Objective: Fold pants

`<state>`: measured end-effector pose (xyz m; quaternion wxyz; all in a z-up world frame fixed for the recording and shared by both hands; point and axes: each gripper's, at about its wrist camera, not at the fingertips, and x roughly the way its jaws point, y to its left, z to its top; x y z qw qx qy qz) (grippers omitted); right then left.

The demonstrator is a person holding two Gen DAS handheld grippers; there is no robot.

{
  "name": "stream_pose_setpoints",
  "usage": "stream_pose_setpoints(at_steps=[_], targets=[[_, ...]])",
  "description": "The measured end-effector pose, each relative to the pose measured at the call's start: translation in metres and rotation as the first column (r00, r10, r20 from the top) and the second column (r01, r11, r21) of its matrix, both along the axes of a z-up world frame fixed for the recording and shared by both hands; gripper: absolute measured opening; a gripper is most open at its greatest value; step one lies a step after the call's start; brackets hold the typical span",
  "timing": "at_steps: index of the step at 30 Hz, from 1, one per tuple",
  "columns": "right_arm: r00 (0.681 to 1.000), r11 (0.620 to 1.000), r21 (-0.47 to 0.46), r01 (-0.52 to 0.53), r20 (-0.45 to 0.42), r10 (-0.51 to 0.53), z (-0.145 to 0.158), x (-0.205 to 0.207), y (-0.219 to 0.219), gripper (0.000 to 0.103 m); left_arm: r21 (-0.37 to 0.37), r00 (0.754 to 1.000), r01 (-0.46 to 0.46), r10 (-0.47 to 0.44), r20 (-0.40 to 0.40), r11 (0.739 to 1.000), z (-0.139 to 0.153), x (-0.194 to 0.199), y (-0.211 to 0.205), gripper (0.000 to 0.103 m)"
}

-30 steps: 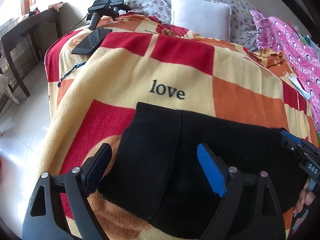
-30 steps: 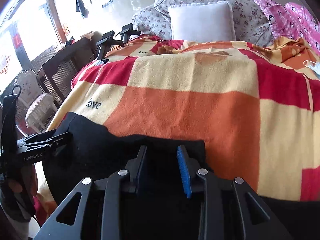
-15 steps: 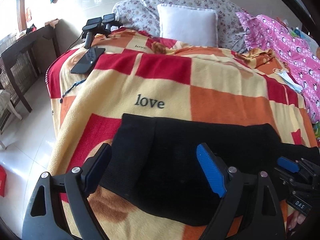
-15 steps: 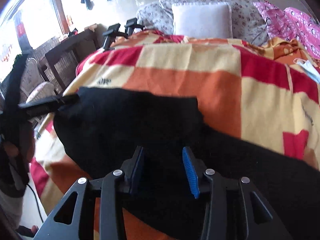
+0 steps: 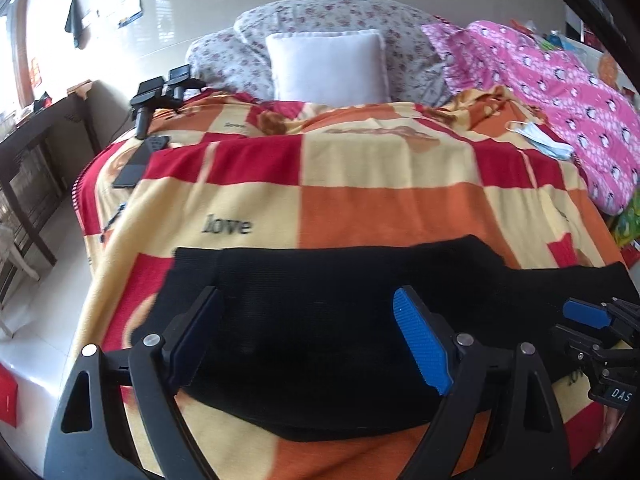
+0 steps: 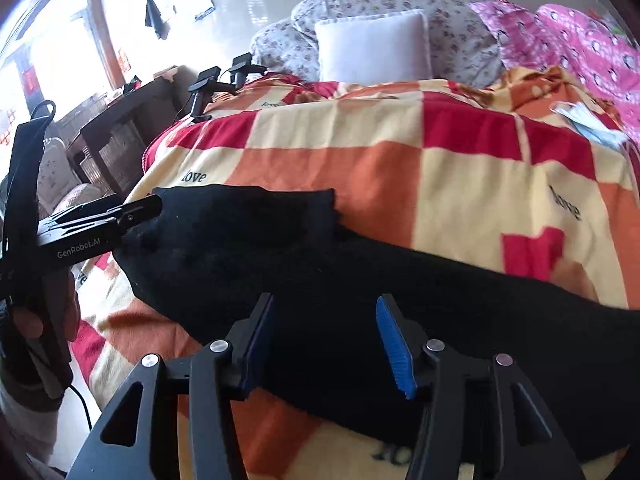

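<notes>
Black pants (image 5: 320, 320) lie flat on the checked blanket (image 5: 380, 184), across the lower half of the left wrist frame. Long axis runs left-right in that frame: a squared, doubled end sits at left-centre under the "love" print (image 5: 228, 226), and the rest trails off toward the right edge. In the right wrist frame the same axis slants from the left-centre end (image 6: 240, 220) down to the lower right.

Left gripper (image 5: 308, 336): jaws spread wide above the pants, nothing pinched; blue pad (image 5: 420, 344) and dark pad both clear of the cloth as far as the view shows. It also shows at far left of the right wrist frame (image 6: 132, 212), tip at the pants' end; contact there can't be told.

Right gripper (image 6: 324, 336): jaws opening, roughly half spread, black fabric behind the gap but pads not pressing on it.

White pillow (image 5: 326, 66) top centre, pink quilt (image 5: 560, 92) upper right, face mask (image 5: 540, 140) on the blanket's right side.
</notes>
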<state>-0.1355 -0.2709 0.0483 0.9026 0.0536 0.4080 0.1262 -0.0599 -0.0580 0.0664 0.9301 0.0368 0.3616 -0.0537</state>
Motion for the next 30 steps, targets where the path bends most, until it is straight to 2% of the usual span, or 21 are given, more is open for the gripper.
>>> stream_pose_setpoints(at_steps=[4, 19, 23, 30], targets=[[0.999, 0.999, -0.001, 0.040, -0.003, -0.040, -0.001, -0.012, -0.019, 0.059, -0.016, 1.000, 0.031, -0.031, -0.001, 0.999, -0.001, -0.002, -0.021, 0.088], [0.986, 0.986, 0.027, 0.164, -0.028, -0.163, -0.009, -0.040, -0.080, 0.061, -0.023, 0.988, 0.155, -0.155, -0.007, 0.988, 0.000, -0.009, -0.086, 0.088], [0.981, 0.981, 0.029, 0.190, -0.029, -0.190, -0.009, -0.048, -0.095, 0.063, -0.040, 0.980, 0.197, -0.198, -0.024, 0.980, 0.000, -0.010, -0.105, 0.088], [0.968, 0.967, 0.044, 0.251, -0.030, -0.250, -0.013, -0.062, -0.125, 0.064, -0.023, 0.967, 0.251, -0.252, -0.034, 0.968, -0.001, -0.013, -0.140, 0.088]])
